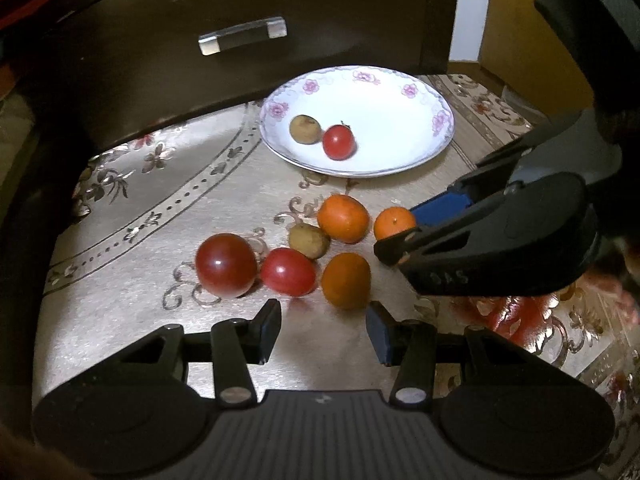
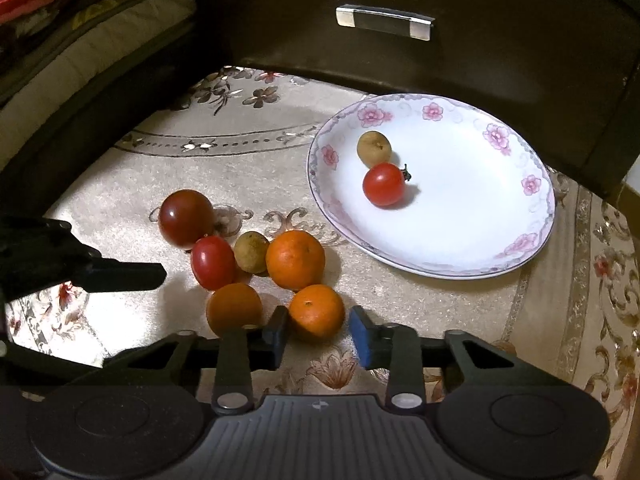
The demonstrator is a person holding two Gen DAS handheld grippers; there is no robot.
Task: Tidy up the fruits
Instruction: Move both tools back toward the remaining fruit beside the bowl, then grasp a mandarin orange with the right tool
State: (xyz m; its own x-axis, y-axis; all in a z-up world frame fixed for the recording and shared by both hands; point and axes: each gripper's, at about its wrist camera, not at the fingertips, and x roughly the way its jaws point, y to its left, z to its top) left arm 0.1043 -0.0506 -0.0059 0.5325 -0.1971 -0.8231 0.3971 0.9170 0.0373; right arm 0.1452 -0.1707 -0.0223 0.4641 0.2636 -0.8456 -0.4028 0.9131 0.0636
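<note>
A white floral plate [image 1: 400, 152] [image 2: 480, 232] holds a brown longan [image 1: 305, 129] [image 2: 374, 148] and a small red tomato [image 1: 339, 142] [image 2: 384, 184]. On the cloth lie a large dark tomato [image 1: 226, 265] [image 2: 186, 218], a red tomato [image 1: 288, 271] [image 2: 213, 262], a longan [image 1: 309, 241] [image 2: 251, 252] and three oranges [image 1: 343, 218] [image 2: 295, 259]. My right gripper [image 2: 318, 336] [image 1: 404, 232] is open, its jaws on either side of the nearest orange [image 2: 317, 311] [image 1: 394, 222]. My left gripper [image 1: 324, 330] is open and empty, just short of another orange [image 1: 346, 280] [image 2: 234, 309].
A dark wooden drawer front with a metal handle [image 1: 243, 36] [image 2: 384, 22] stands right behind the plate. The patterned tablecloth [image 1: 160, 208] covers the table. Folded bedding [image 2: 80, 20] lies at the far left.
</note>
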